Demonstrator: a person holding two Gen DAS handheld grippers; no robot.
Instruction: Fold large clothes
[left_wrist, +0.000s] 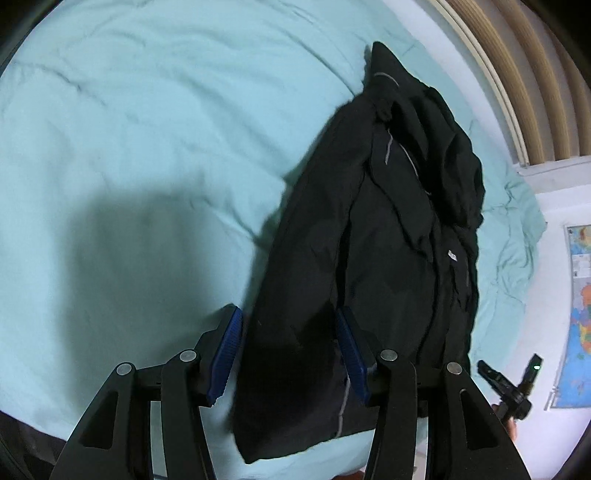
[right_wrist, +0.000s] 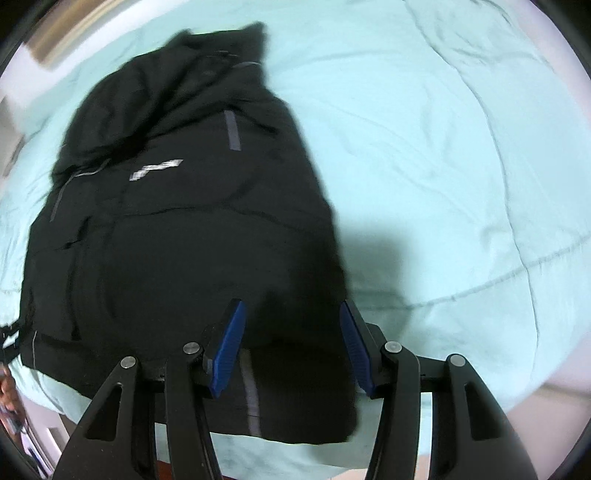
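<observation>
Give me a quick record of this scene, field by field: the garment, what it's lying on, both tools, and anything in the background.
garment: black jacket, partly folded lengthwise, grey stripes and a small white logo
surface: light teal bedspread, wrinkled
left tool: open, blue pads on either side of the jacket's near hem, gripping nothing
right tool: open, above the jacket's near hem, gripping nothing
background: wooden headboard, wall map
task state: fold not finished
</observation>
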